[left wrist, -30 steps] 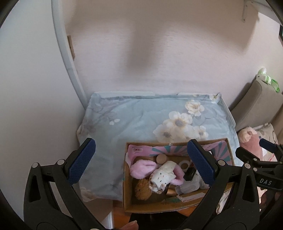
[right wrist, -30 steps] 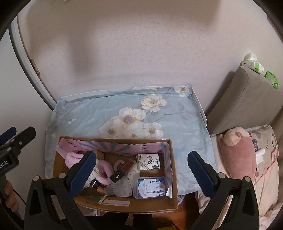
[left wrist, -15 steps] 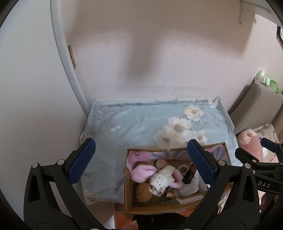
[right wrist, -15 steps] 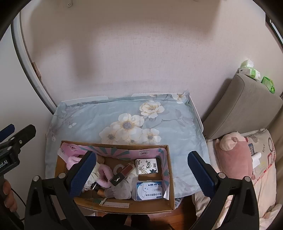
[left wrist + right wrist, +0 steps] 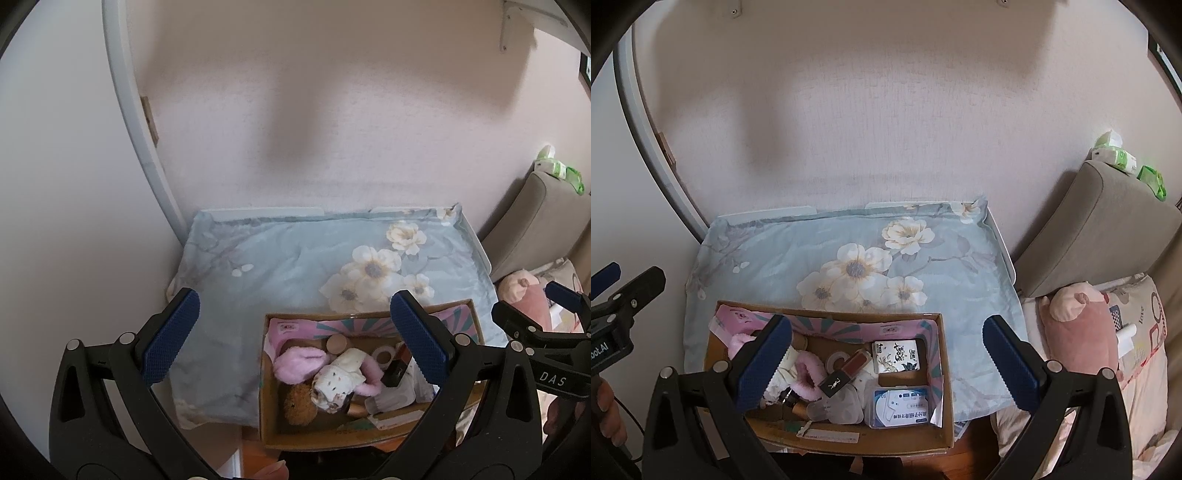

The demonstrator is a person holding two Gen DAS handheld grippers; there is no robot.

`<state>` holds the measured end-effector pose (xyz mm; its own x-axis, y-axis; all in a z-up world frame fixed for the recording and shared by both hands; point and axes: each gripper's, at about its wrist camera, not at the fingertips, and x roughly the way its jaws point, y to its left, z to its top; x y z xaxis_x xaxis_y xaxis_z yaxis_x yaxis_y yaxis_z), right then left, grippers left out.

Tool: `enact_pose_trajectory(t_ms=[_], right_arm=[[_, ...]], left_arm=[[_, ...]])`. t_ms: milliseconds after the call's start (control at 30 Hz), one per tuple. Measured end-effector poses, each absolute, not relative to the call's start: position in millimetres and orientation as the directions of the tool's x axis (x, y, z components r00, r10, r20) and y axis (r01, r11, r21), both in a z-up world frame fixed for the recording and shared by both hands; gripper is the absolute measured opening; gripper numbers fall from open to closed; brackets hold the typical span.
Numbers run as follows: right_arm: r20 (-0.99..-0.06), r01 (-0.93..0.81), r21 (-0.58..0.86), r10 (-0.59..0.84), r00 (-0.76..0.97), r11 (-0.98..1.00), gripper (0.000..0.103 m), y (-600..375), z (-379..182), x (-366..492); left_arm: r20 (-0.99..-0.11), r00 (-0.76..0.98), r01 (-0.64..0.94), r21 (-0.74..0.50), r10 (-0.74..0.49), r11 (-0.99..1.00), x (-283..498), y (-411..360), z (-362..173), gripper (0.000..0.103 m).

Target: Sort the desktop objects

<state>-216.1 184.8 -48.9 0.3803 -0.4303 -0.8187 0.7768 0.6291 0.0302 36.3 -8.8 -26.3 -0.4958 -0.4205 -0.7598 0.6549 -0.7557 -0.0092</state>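
Cardboard box [image 5: 945,373]: matt brown card, printed pink paper lining inside.
Floral cloth [image 5: 768,266]: soft blue woven fabric, lightly creased, matt.
Pink plush [image 5: 299,365]: fluffy pile.
Brown plush [image 5: 299,400]: shaggy fur.
Fingers [image 5: 762,363]: blue rubbery pads, finely ribbed, on black matt plastic arms.
Mask packet [image 5: 901,406]: glossy plastic film.
Tissue pack [image 5: 895,356]: smooth printed wrapper.
Wall [image 5: 886,110]: rough, finely textured paper, matt.
Cushion [image 5: 1100,229]: beige woven cloth.

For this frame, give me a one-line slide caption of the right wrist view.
Open right gripper above a cluttered cardboard box on a floral cloth.
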Motion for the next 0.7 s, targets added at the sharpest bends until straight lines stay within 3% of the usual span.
enact_pose_trajectory(t_ms=[700], right_arm=[[-0.82,0.768,0.029,-0.424,0.384,0.64,0.103,179.8,-50.2,-206.1]], left_arm=[[-0.757,-0.49,0.668,-0.008,-0.432,-0.744,32.3,-13.4,-30.7,0.103]])
